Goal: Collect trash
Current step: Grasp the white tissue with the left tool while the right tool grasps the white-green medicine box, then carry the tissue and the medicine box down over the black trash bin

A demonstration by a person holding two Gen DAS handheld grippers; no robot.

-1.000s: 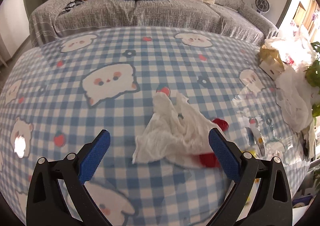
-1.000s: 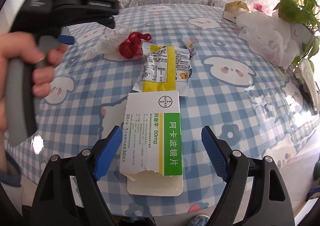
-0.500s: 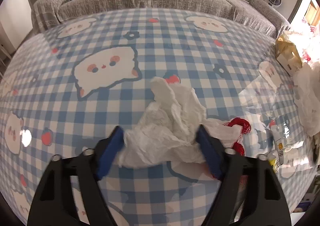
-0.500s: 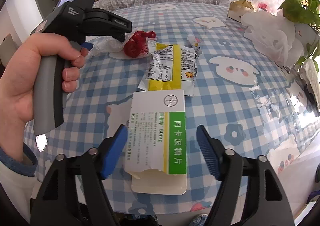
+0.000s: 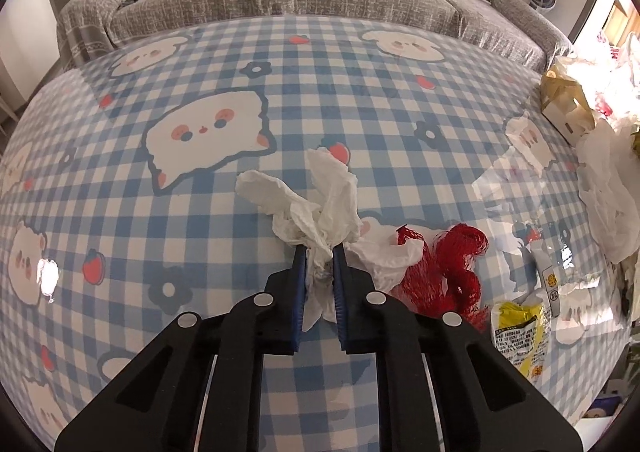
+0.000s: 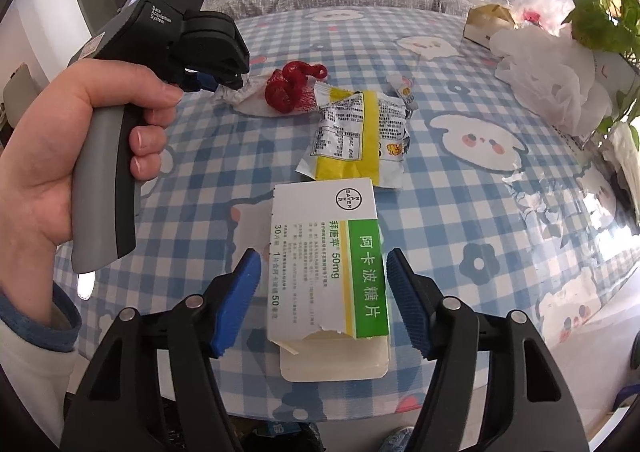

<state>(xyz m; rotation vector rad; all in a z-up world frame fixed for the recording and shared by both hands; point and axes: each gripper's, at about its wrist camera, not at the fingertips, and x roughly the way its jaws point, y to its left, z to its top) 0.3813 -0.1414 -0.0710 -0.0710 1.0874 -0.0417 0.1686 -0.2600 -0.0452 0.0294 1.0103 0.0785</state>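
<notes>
Left hand-held gripper (image 5: 319,252) closing, pads pinching crumpled tissue (image 5: 316,204) on table (image 5: 200,212). Right hand-held gripper (image 6: 324,272) straddles medicine box (image 6: 326,252), pads seemingly not touching.

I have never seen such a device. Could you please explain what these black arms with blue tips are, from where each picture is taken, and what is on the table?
There is no robot here. A person holds a hand tool in each hand: a two-finger gripper with blue pads and a camera looking along its fingers, so each picture looks out from one gripper.

In the left camera's picture, the left gripper is closing on a crumpled white tissue, already pinched between its pads. A red mesh net lies beside it.

In the right camera's picture, the right gripper stands around a white and green medicine box, not visibly pressing it. Beyond lies a yellow snack wrapper. At left, the person's hand holds the other gripper. Everything rests on a blue checked tablecloth.
</notes>
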